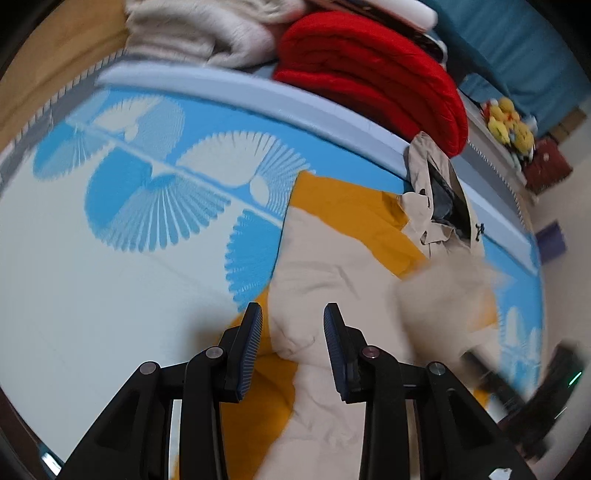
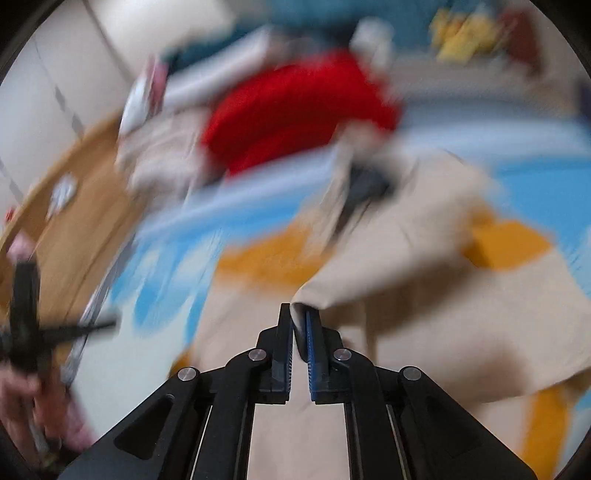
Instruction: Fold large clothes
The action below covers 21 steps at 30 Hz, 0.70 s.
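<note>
- Beige and mustard jacket (image 1: 325, 266) lies spread on the blue-and-white patterned bed sheet (image 1: 122, 206), right of centre in the left wrist view; hood end (image 1: 439, 199) with dark lining points to the far side.
- Left gripper (image 1: 293, 317) hovers over the jacket's near part, jaws apart, nothing between the pads (fabric below them only).
- Right gripper (image 2: 299, 317) jaws together, clamped on a beige fold of the jacket (image 2: 424, 236); the cloth rises from the pads in a lifted flap to the right.
- Right wrist view heavily blurred, detail poor.
- Far edge of bed: folded red blanket (image 1: 373, 70) right of a cream fleece pile (image 1: 199, 29), both just beyond the pale blue border strip (image 1: 236, 88); the hood tip almost reaches the red one.
- Far right: yellow plush toys (image 1: 509, 125) beside a dark red bag (image 1: 546, 166) (small, soft focus).
- Wooden floor (image 1: 62, 51) at far left.
- In the right wrist view, a hand (image 2: 22, 398) at near left holds a black device, blurred, cannot tell its jaws there.
</note>
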Each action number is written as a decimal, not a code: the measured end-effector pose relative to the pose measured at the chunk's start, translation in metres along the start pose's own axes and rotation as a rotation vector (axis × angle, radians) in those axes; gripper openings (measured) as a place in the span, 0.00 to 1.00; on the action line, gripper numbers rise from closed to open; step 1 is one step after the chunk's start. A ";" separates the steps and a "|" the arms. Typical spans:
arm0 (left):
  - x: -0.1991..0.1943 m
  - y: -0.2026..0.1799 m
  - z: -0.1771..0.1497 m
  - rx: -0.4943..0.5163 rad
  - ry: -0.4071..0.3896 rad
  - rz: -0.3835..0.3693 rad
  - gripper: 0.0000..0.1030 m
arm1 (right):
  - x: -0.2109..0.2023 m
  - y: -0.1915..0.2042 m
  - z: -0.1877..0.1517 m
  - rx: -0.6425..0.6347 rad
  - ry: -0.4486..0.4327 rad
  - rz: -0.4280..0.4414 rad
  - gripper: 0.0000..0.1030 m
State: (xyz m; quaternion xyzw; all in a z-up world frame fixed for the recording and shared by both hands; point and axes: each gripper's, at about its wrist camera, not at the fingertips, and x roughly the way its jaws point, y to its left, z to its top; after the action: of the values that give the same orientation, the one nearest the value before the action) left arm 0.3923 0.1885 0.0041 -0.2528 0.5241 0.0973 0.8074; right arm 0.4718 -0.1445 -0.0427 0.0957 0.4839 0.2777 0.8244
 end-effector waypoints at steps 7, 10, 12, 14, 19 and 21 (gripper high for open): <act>0.015 -0.012 -0.009 -0.008 0.058 -0.077 0.29 | -0.079 -0.013 -0.030 -0.007 -0.066 -0.148 0.20; 0.029 -0.025 -0.016 -0.003 0.100 -0.101 0.29 | -0.118 -0.040 -0.029 0.096 -0.141 -0.200 0.48; 0.036 -0.035 -0.020 0.008 0.115 -0.098 0.29 | -0.125 -0.058 -0.036 0.151 -0.173 -0.228 0.51; 0.037 -0.039 -0.023 0.018 0.114 -0.084 0.29 | -0.110 -0.075 -0.038 0.206 -0.135 -0.217 0.51; 0.026 -0.035 -0.018 -0.002 0.081 -0.079 0.29 | -0.036 -0.081 -0.015 0.188 -0.026 -0.139 0.51; 0.024 -0.029 -0.015 -0.009 0.073 -0.068 0.29 | -0.009 -0.073 0.001 0.148 -0.014 -0.120 0.51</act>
State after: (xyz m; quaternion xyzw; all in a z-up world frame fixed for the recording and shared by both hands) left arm 0.4031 0.1531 -0.0131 -0.2778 0.5439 0.0628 0.7894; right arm 0.4958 -0.2097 -0.0669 0.1290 0.5022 0.1908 0.8335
